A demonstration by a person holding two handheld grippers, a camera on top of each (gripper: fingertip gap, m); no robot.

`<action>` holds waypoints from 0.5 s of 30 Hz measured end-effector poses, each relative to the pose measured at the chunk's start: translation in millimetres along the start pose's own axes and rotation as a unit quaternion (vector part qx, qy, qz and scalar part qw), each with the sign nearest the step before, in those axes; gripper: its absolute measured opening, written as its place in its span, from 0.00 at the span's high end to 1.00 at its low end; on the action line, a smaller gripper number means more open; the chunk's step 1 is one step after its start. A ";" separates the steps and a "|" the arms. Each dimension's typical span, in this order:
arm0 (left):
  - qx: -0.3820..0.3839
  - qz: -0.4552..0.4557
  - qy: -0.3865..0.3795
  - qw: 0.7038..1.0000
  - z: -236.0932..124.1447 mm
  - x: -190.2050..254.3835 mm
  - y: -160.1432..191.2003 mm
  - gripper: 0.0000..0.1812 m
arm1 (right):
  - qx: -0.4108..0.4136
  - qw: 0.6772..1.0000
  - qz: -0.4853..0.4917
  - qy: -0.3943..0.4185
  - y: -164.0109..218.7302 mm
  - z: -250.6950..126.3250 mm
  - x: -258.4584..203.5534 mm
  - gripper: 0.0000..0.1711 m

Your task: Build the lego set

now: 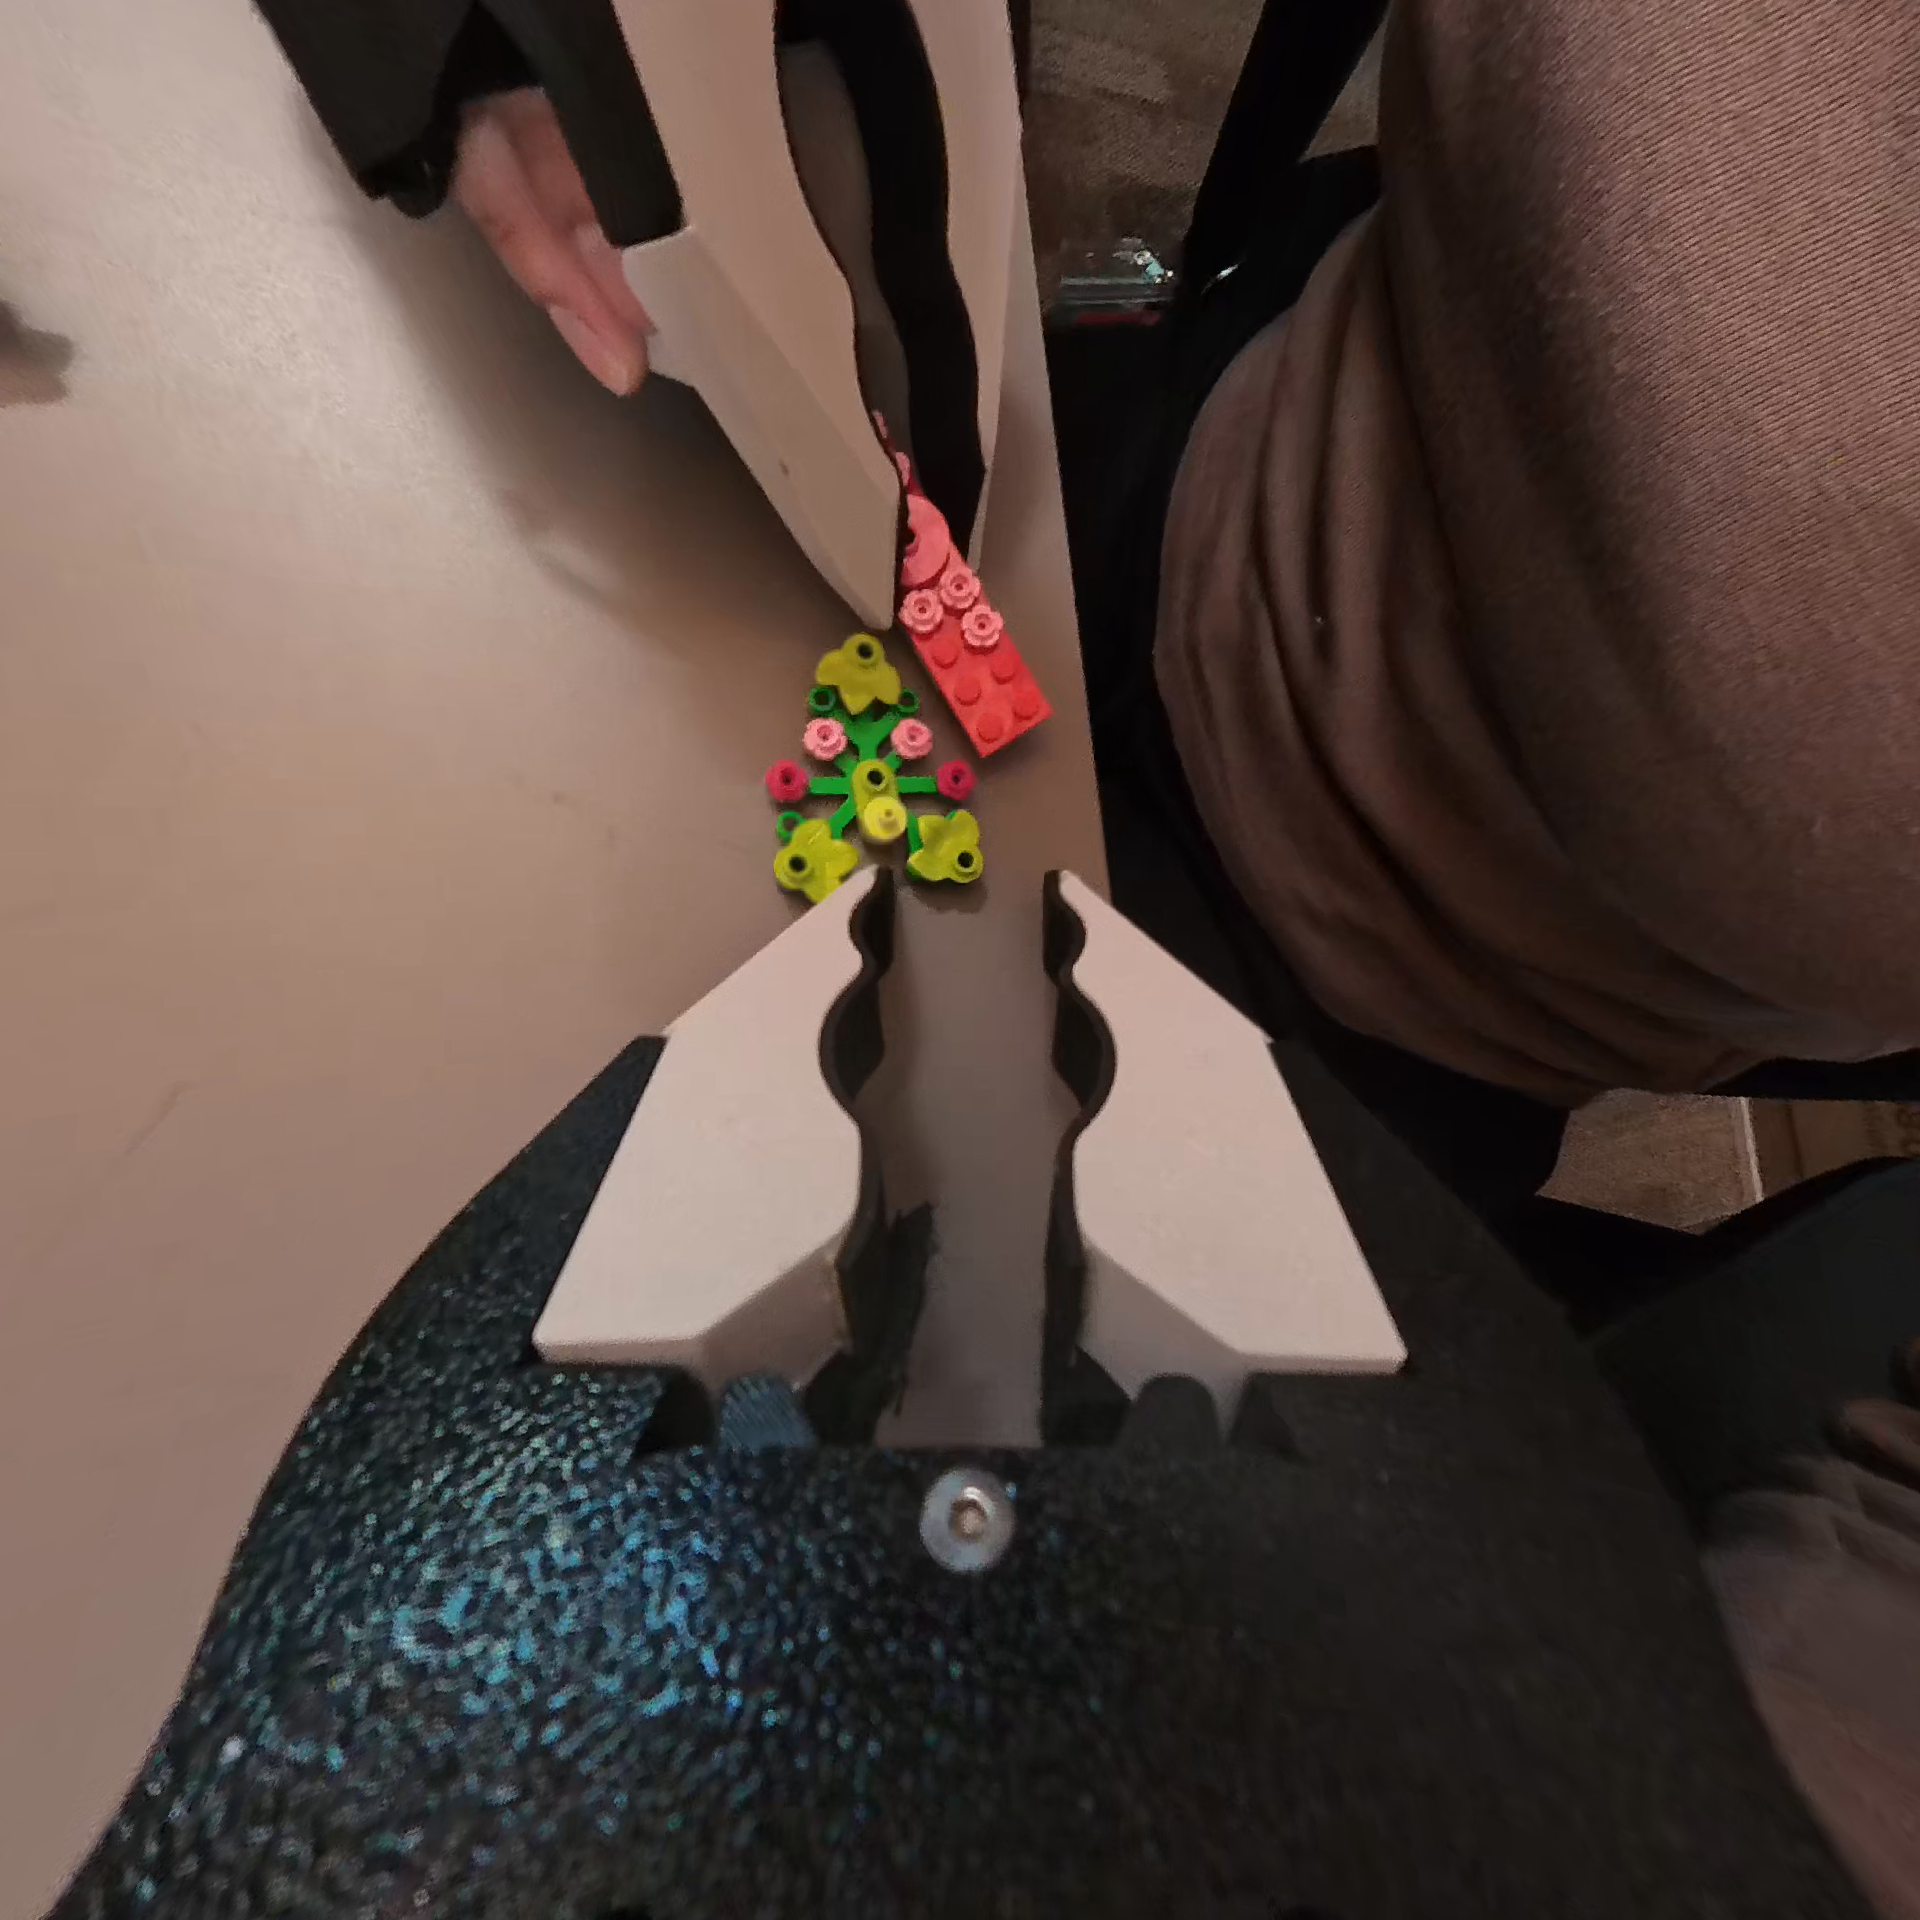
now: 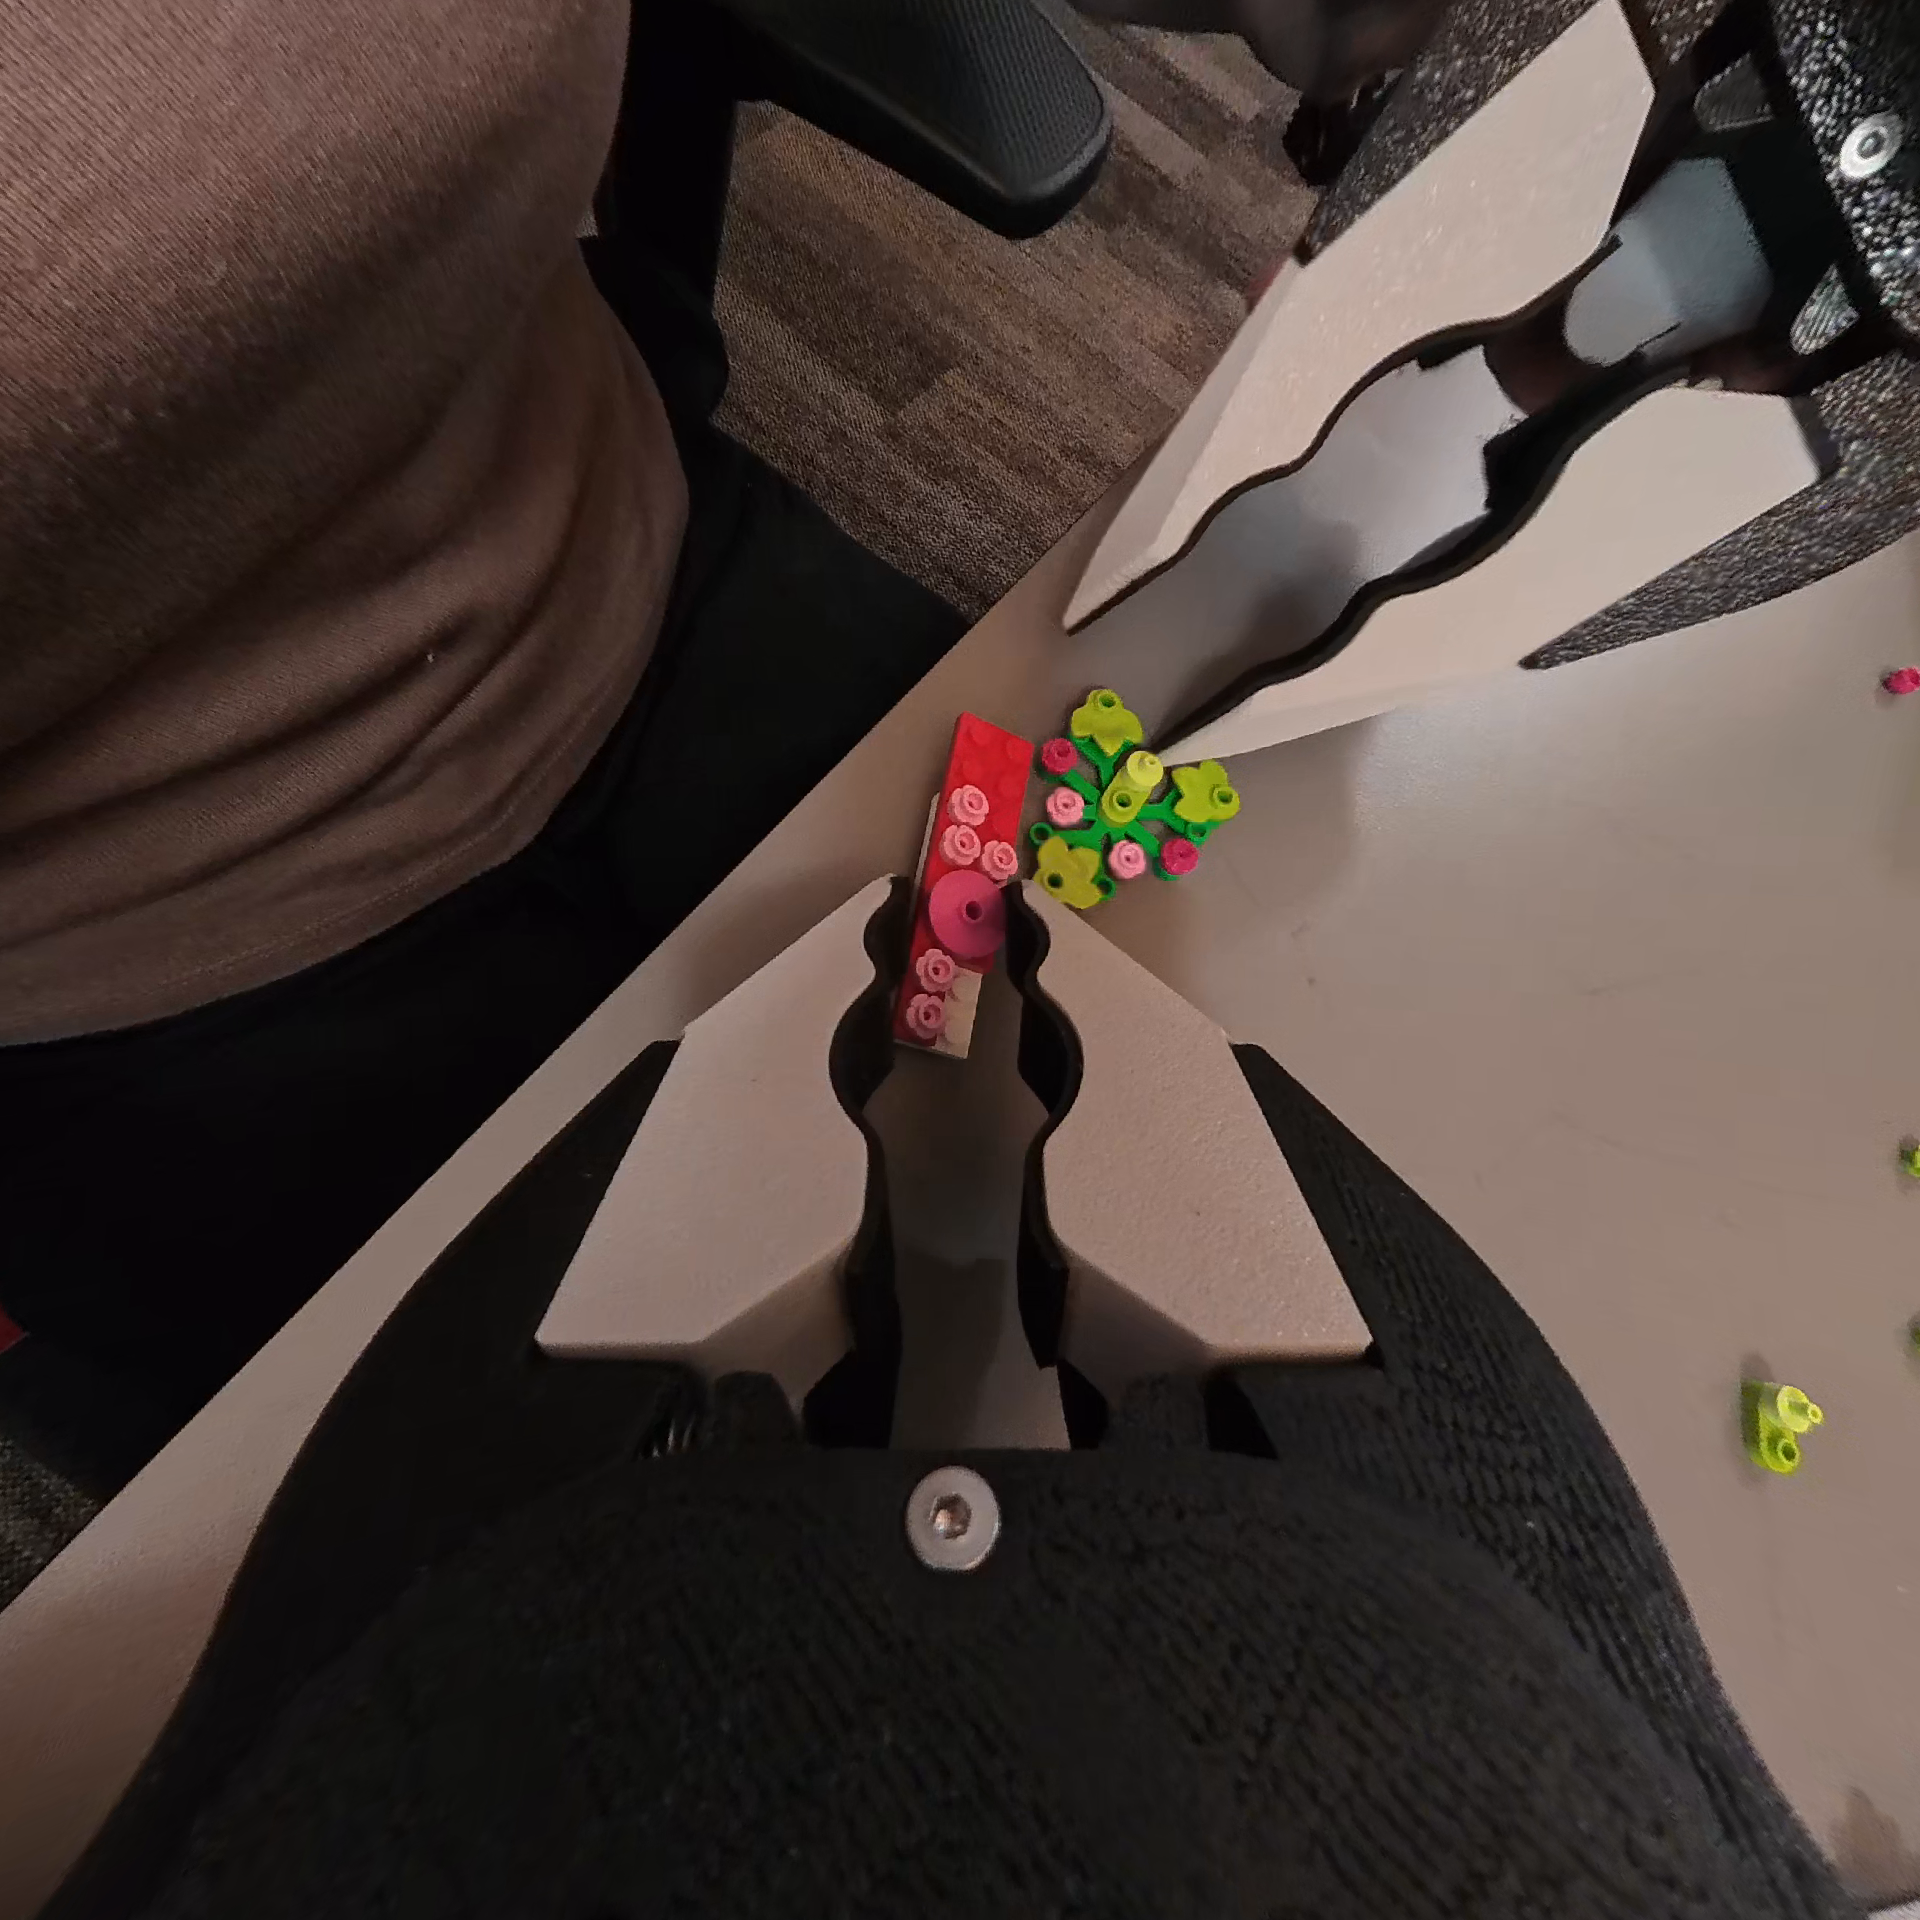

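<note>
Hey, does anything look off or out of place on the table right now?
The red plate held in the right gripper overhangs the table edge. A lime leaf piece lies stray, apart from the green plant piece.

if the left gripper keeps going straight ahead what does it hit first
Most likely the green plant piece with lime leaves, lying on the table just past the open left gripper; the red plate lies beyond it, though depth is uncertain.
</note>
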State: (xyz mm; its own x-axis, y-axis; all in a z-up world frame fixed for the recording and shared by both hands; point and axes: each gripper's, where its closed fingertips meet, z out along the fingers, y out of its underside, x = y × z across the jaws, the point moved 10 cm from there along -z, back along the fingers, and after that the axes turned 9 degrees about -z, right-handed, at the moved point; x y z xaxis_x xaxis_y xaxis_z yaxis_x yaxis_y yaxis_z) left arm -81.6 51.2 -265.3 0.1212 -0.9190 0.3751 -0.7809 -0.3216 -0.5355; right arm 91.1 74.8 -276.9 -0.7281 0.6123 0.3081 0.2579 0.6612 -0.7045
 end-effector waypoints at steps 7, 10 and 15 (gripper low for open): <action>0.023 -0.027 -0.050 0.998 -13.4 1.5 1.9 0.85 | -0.004 1.000 0.000 0.001 0.7 -1.6 -0.2 0.90; 0.039 -0.040 -0.082 0.995 -12.6 8.5 3.7 0.83 | -0.012 1.000 0.004 0.005 3.5 -6.0 -0.3 0.90; 0.074 -0.057 -0.113 0.989 -1.9 22.8 10.8 0.80 | -0.025 1.000 0.015 0.007 8.5 -13.9 -1.1 0.90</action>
State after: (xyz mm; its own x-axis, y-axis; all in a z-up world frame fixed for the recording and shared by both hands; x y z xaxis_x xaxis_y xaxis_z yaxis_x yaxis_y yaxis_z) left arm -88.4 27.2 -261.0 0.3505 -0.8971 0.2689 -0.6585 -0.4403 -0.6103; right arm 102.9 85.7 -274.3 -0.7110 0.6374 0.2968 0.3102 0.6632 -0.6811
